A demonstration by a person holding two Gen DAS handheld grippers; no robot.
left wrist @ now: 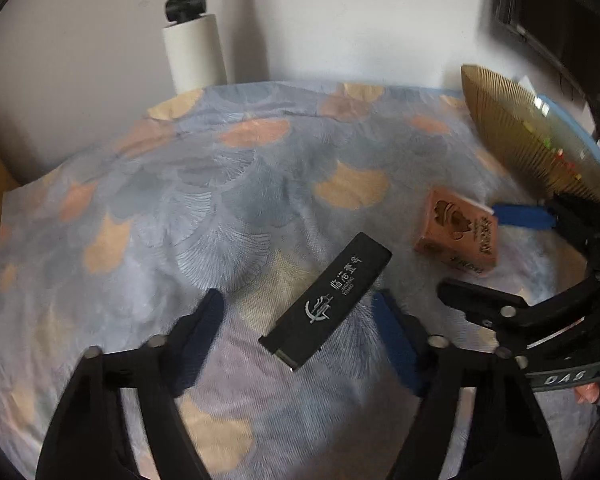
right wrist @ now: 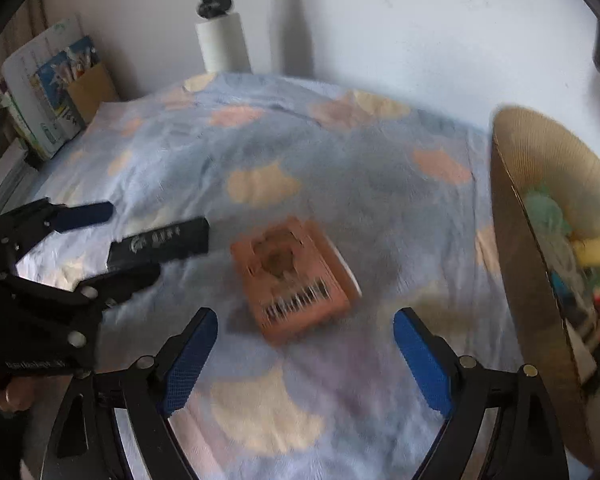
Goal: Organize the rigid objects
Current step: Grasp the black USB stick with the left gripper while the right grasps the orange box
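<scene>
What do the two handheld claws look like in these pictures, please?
Both are alike: the left claw and right claw have black angular linkage frames with silver round pivot pins and two fingers faced with textured dark-blue pads. The right one's body bears pale lettering, only partly legible.

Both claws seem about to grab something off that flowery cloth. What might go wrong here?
The left gripper straddles the long black box at an angle, so closing might twist it or let it slip. The cloth is soft, and the fingers may snag it. The right gripper, open over the orange box, works close beside the left one, so they could bump.
</scene>
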